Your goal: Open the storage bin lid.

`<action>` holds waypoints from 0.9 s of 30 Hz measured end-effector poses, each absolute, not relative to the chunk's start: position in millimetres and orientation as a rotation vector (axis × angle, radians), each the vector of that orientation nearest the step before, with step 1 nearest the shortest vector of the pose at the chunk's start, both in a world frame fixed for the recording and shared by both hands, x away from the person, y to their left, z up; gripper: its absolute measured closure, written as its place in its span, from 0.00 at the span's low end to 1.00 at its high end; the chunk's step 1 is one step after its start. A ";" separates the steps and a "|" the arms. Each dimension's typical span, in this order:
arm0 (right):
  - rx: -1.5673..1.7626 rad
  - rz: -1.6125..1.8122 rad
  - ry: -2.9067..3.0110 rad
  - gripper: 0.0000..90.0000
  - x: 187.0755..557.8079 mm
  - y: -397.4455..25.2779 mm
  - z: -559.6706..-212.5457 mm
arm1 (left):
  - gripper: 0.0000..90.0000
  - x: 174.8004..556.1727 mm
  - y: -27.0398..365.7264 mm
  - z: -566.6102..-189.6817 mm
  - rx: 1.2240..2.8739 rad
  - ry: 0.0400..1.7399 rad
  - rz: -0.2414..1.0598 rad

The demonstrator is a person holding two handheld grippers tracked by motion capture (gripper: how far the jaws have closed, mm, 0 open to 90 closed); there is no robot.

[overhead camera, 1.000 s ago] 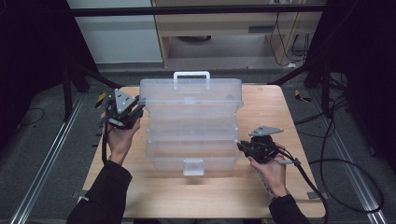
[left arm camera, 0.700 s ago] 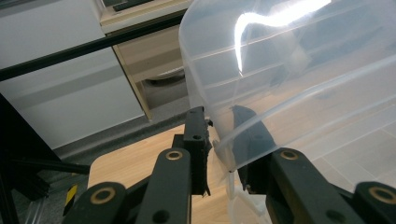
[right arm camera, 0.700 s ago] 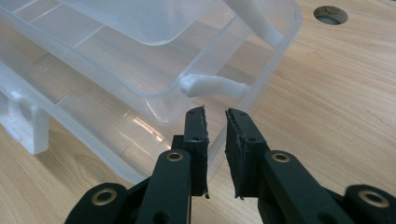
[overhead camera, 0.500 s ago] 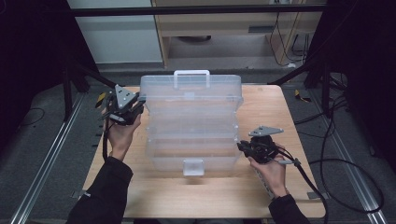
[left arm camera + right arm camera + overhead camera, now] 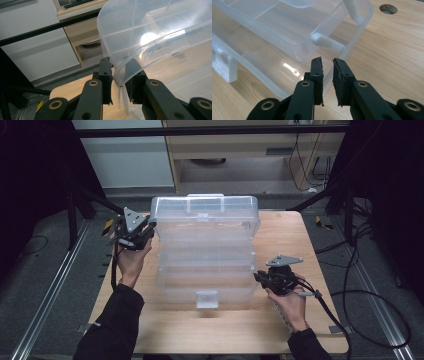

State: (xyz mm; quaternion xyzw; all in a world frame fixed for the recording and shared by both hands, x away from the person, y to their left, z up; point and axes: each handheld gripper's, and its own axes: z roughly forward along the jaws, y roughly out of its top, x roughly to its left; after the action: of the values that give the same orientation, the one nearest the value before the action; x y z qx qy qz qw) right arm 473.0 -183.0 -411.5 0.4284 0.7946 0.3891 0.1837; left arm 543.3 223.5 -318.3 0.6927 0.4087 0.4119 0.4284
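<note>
A: How far is the work judged to be?

B: Somewhere in the middle, it seems. The clear plastic tiered organizer box (image 5: 205,255) is seen in the middle of the wooden table (image 5: 310,330), and its trays are spread in steps toward the person, so the opening looks mostly done. The lid (image 5: 160,37) is held up at the far side.

A: By what is the lid held?

B: By the left gripper (image 5: 134,232). In the left gripper view the jaws are closed on the thin edge at the lid's corner, with the plastic pinched between the two pads.

A: And the right gripper (image 5: 276,279)?

B: It is placed at the right end of the lower trays, just beside the box. In the right gripper view a narrow gap is seen between the jaws, and nothing is clamped in it. The rim of the bottom tray (image 5: 294,75) lies under the tips, but a real grip on it cannot be confirmed.

A: Is anything stored in the box?

B: No contents can be made out. The compartments look empty, and the table wood is seen through the plastic.

A: What is left, then?

B: Probably the lid is to be laid fully back, or the box is to be steadied by the right side. The white latch (image 5: 207,298) at the front is already free. More cannot be judged from this.
</note>
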 end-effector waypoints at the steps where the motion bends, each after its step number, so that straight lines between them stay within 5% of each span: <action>1: 1.208 1.098 2.241 0.87 473.0 -183.1 -411.6 | 0.84 544.0 223.5 -318.0 1.728 1.023 1.027; 27: 1.212 1.097 2.234 0.87 474.0 -182.9 -411.7 | 0.83 563.3 221.0 -310.1 1.759 1.022 1.040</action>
State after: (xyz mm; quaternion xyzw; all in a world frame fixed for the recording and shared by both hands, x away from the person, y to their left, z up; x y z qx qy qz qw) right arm 474.0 -182.9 -411.7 0.4301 0.7931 0.3893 0.1856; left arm 563.3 221.0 -310.1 0.7002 0.4068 0.4142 0.4156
